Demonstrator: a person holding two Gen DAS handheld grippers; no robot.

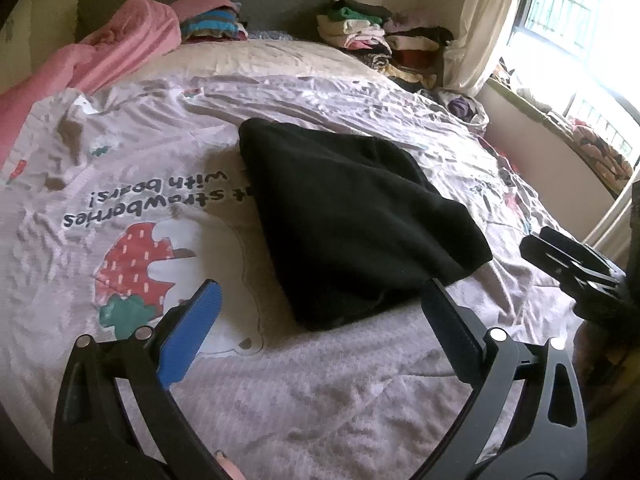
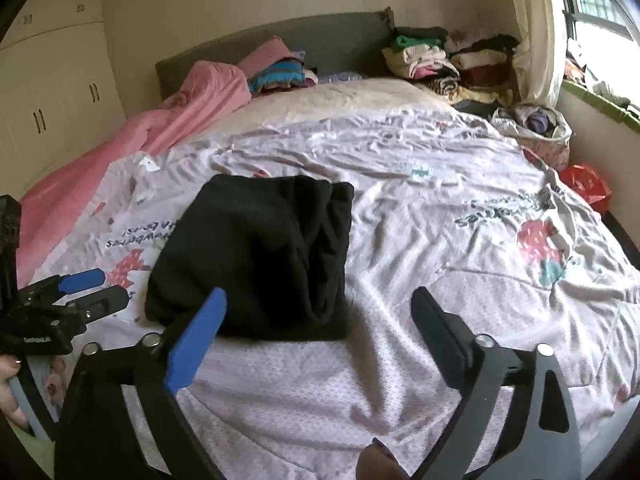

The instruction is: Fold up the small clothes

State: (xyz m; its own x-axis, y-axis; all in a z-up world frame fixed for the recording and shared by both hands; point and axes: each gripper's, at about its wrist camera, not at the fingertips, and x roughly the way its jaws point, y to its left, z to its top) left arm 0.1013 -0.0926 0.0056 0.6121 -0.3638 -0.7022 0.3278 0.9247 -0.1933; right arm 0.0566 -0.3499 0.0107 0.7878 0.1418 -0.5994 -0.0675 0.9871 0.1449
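A black garment lies folded into a compact shape on the pale strawberry-print bed cover; it also shows in the right wrist view. My left gripper is open and empty, just short of the garment's near edge. My right gripper is open and empty, its blue pad finger over the garment's near edge. The right gripper shows at the right of the left view, the left gripper at the left of the right view.
Stacks of folded clothes sit at the head of the bed on the right. A pink blanket lies along the left side. A wardrobe stands left, a window right. A red bag lies beside the bed.
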